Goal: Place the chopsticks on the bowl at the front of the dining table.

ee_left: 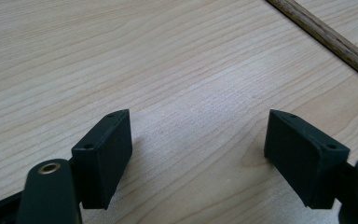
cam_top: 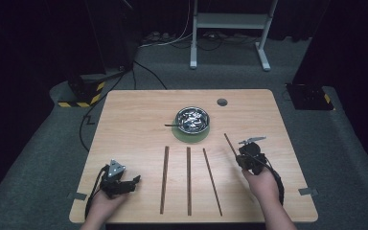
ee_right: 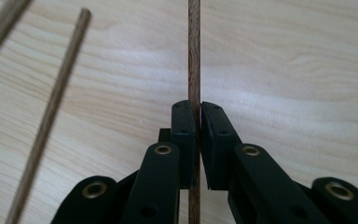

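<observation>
1. Currently the R gripper (cam_top: 243, 154) is clamped on a thin wooden stick (cam_top: 230, 144), at the right side of the table (cam_top: 124, 115). Person's hand wraps the gripper body from below.
2. R gripper view: the stick (ee_right: 194, 56) runs straight up between the two black pads (ee_right: 183, 126), pinched on both sides, no visible gap. It extends well past the pad tips at top and carries on below them, down to the bottom edge.
3. High view: the held stick's far end points up-left toward the green mat (cam_top: 191, 133); tip is near the mat but apart from it. Whether the stick is lifted or touching the table, can't tell.
4. L gripper (cam_top: 133, 181) sits low at the front-left of the table, jaws spread wide with bare wood between them. L gripper view: pads (ee_left: 103, 154) well apart, nothing touching them; one stick (ee_left: 328, 39) crosses the upper right corner, clear of the pads.
5. Three more sticks lie flat on the table between the two grippers: left stick (cam_top: 164, 179), middle stick (cam_top: 189, 180), right stick (cam_top: 212, 182). Roughly parallel; right one slants slightly.
6. Metal bowl (cam_top: 192, 119) sits on the green mat at centre-back; a dark utensil (cam_top: 172, 125) pokes out over its left rim. Bowl contents too small to tell.
</observation>
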Demonstrator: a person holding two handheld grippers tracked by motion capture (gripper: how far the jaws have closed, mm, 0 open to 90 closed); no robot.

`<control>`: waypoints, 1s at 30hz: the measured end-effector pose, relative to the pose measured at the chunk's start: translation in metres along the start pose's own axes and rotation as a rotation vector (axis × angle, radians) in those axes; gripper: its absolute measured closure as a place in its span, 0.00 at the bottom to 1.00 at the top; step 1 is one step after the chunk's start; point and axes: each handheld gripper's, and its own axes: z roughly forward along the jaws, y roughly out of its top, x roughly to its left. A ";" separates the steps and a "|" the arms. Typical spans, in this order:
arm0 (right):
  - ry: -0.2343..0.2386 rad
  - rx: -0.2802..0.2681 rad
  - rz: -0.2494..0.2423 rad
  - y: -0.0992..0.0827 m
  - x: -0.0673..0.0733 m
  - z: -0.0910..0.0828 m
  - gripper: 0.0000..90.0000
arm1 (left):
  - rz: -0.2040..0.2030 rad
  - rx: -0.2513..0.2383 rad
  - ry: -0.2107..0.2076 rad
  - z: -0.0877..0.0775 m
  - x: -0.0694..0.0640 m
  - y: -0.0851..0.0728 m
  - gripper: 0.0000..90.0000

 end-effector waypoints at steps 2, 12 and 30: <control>0.002 -0.029 -0.010 0.004 0.005 -0.003 0.93 | 0.001 0.000 0.000 0.000 0.000 0.000 0.26; 0.019 -0.101 -0.030 0.016 0.022 -0.009 0.93 | 0.000 -0.004 0.001 0.000 0.000 0.000 0.26; 0.031 -0.202 -0.078 0.064 0.048 -0.018 0.93 | -0.001 -0.005 -0.003 0.001 0.000 0.000 0.26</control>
